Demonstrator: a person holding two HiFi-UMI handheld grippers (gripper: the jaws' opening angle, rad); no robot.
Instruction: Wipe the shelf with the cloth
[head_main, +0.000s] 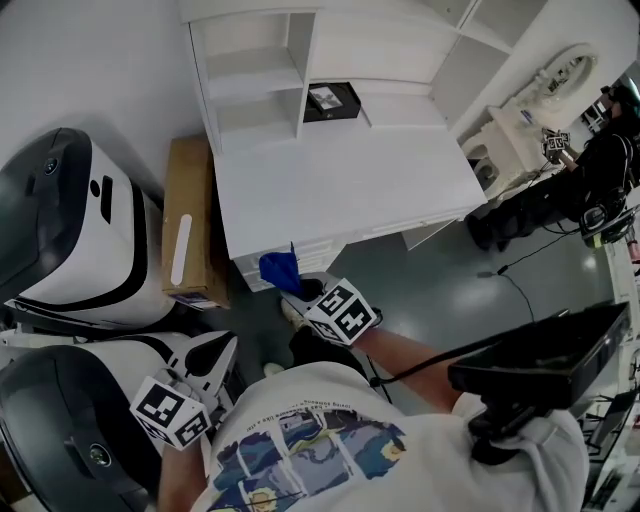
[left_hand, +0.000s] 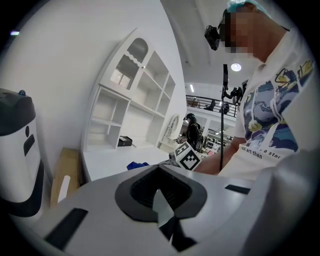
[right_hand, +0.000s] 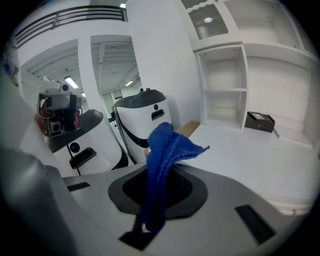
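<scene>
— Blue cloth: where is it?
— Pinched in the right gripper, at the white shelf's front edge.
— And the left gripper?
— Jaws pressed together, nothing between. Farther back, a black box sits on the shelf.

From the head we look steeply down on the white desk and its shelves. The camera on our left gripper sits low and well back, facing across the desk; the one on our right gripper is close at its front edge. All three views share the shelves and the blue cloth.
</scene>
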